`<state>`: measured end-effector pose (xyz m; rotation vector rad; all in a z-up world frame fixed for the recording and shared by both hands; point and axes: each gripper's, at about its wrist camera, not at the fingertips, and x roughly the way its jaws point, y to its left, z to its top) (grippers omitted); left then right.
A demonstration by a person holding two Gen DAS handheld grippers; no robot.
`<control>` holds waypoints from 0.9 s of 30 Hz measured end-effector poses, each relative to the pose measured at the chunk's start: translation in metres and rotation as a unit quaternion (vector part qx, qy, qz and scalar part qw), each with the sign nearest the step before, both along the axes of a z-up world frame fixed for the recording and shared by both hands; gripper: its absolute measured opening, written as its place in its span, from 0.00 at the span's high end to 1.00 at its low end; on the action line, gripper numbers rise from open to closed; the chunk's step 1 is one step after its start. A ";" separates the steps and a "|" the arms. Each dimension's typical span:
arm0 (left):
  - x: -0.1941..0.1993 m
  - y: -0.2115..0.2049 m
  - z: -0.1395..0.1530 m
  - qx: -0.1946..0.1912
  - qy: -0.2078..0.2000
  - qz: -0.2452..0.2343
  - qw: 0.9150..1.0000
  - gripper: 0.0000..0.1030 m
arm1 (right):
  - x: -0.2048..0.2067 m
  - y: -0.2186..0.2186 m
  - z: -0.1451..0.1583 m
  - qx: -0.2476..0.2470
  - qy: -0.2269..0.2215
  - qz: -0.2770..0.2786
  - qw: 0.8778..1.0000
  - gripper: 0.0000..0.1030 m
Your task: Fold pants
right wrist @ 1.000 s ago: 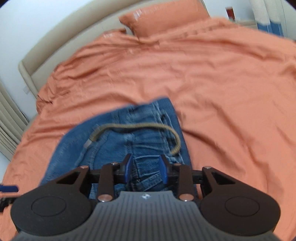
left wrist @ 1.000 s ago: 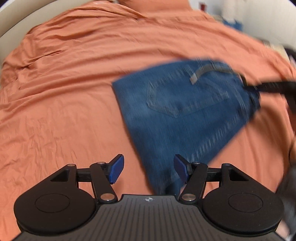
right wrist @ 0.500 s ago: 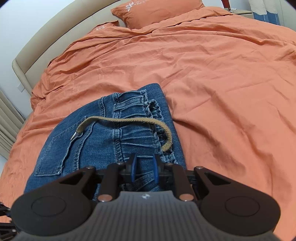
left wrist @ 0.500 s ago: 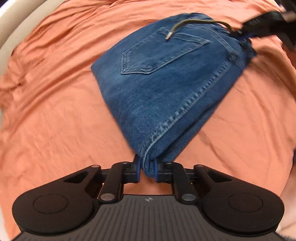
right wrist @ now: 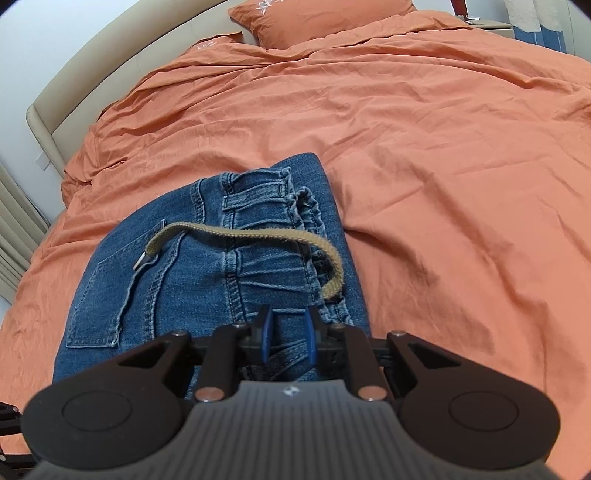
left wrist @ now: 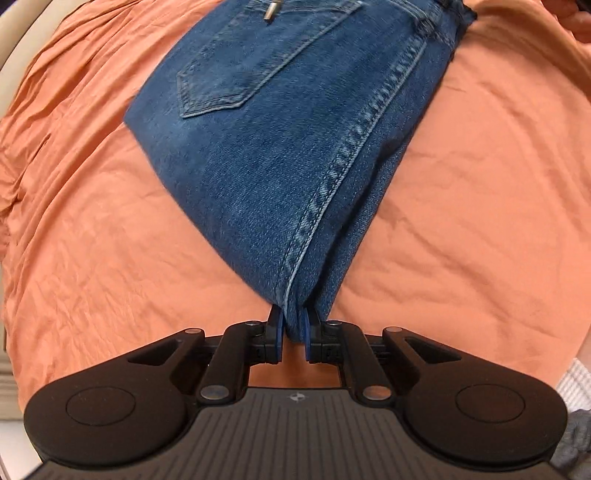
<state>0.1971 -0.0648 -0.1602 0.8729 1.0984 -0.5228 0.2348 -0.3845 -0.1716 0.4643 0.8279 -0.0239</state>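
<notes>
Folded blue jeans (left wrist: 295, 147) lie on the orange bed cover (left wrist: 92, 240), back pocket up. My left gripper (left wrist: 294, 325) is shut on the narrow near end of the fold, and denim bunches between its blue pads along the side seam. In the right wrist view the jeans (right wrist: 184, 280) show their gathered waistband with a tan drawstring (right wrist: 251, 234) lying across it. My right gripper (right wrist: 288, 332) is shut on the waistband fabric at the near edge. The drawstring's metal tip (left wrist: 271, 7) shows at the top of the left wrist view.
The wrinkled orange cover (right wrist: 443, 147) spreads wide to the right and beyond the jeans. An orange pillow (right wrist: 321, 14) and a beige headboard (right wrist: 92, 70) stand at the far end. A person's hand (left wrist: 576, 14) and sleeve (left wrist: 576, 376) show at the right edge.
My left gripper came down to the jeans' near end and closed on it from wide open. The right jaws narrowed onto the waistband, and that hand stayed put.
</notes>
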 end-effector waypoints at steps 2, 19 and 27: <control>0.002 0.003 0.009 -0.009 0.008 0.017 1.000 0.86 | -0.002 0.000 0.001 0.001 0.001 -0.002 1.000 0.89; 0.035 0.042 0.083 -0.215 -0.087 0.233 0.944 0.61 | -0.044 -0.027 0.038 0.017 -0.022 -0.046 0.999 0.59; 0.075 0.053 0.062 -0.348 -0.056 0.324 0.878 0.53 | -0.027 -0.055 0.030 0.139 -0.052 -0.052 0.988 0.24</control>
